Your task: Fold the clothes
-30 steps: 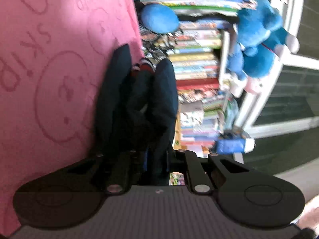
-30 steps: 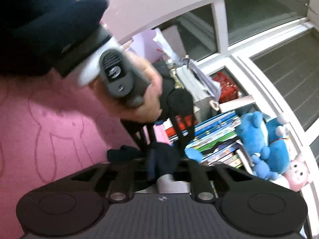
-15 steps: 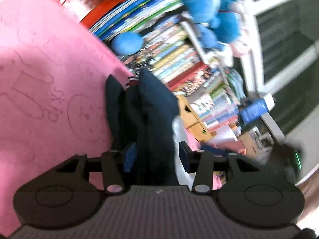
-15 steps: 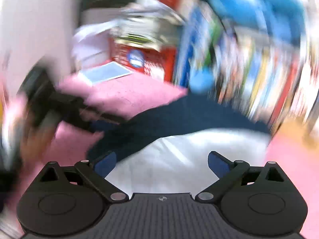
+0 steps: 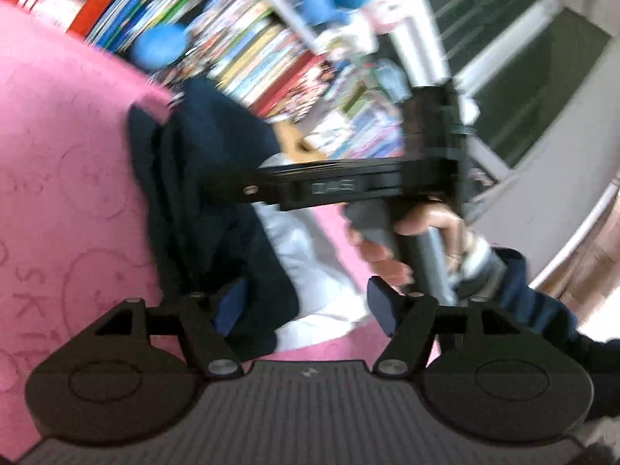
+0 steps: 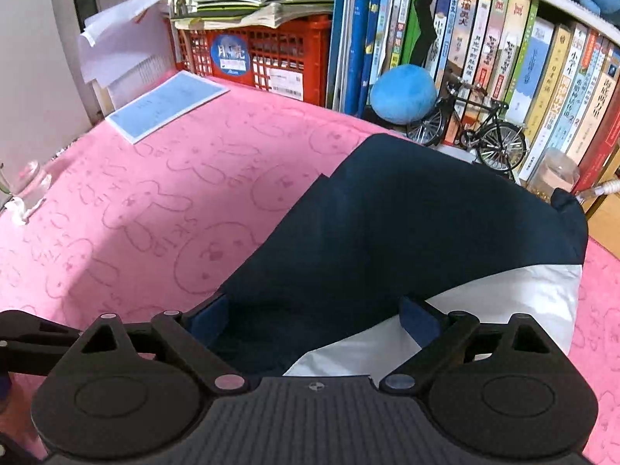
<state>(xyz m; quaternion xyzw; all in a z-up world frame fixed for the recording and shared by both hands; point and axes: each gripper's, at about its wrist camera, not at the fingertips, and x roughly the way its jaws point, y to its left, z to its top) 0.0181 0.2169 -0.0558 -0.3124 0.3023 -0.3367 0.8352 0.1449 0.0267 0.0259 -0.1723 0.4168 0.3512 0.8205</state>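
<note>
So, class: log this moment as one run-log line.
left tool: open | right tool: open | navy-and-white garment: lying on pink cloth | fold: incomplete

A navy-and-white garment [image 6: 407,232] lies folded on the pink cloth [image 6: 155,201] — white panel at its near right edge.

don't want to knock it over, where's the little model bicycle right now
In the right wrist view the model bicycle stands at the upper right, against the row of books, just right of the blue plush ball and behind the navy garment.
</note>
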